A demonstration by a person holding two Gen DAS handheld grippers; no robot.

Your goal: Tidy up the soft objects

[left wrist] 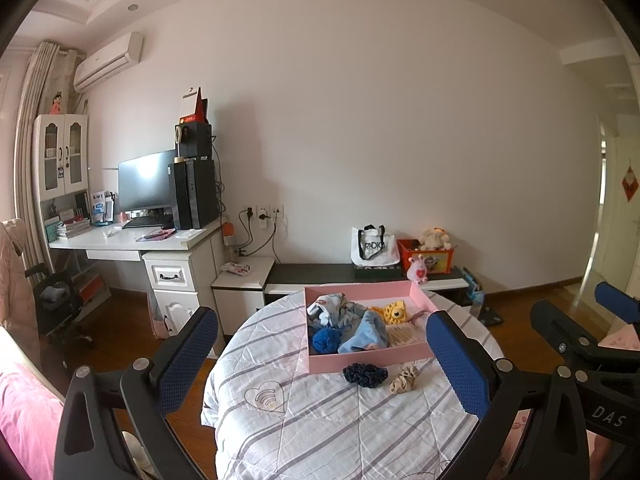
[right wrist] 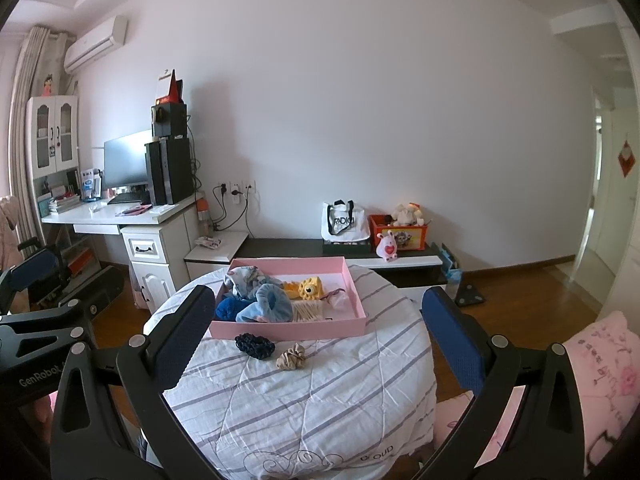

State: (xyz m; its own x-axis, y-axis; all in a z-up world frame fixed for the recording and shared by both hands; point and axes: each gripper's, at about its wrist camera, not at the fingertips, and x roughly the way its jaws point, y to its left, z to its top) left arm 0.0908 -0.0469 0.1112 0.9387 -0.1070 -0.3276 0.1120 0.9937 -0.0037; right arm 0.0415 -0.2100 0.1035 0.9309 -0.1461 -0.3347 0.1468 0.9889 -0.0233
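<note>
Both tools were spread wide and carrying nothing. The left gripper (left wrist: 320, 360) hung above the near half of the quilt, its blue dimpled pads (left wrist: 188, 360) far apart and touching nothing. The right gripper (right wrist: 320, 344) matched it, fingers fully released, pads (right wrist: 452, 344) clear of the bedding.

Readable writing: "DAS" on the right gripper's black body as seen from the left wrist camera, "GenRobot" on the left gripper's body seen from the right. The white tote bag (left wrist: 374, 246) against the far wall showed "RADIO" in part. Letters near the quilt's near edge read roughly "OUD"; the rest could not be made out.

The striped quilt (left wrist: 304, 412), white with grey bands and a stitched heart outline, covered a rounded surface. On it sat a shallow pink rectangular tray (left wrist: 368, 362) of smooth card. Inside lay a dark blue fuzzy ball (left wrist: 326, 338) at its near left corner, a light blue fleecy cloth (left wrist: 366, 334) beside it, a patterned crumpled fabric (left wrist: 328, 306) behind, and a yellow knitted lion toy (left wrist: 394, 314) toward the far right.

Just outside the tray's near wall rested a navy ruffled scrunchie (left wrist: 365, 375) and, to its right and apart from it, a beige satin scrunchie (left wrist: 404, 379).
</note>
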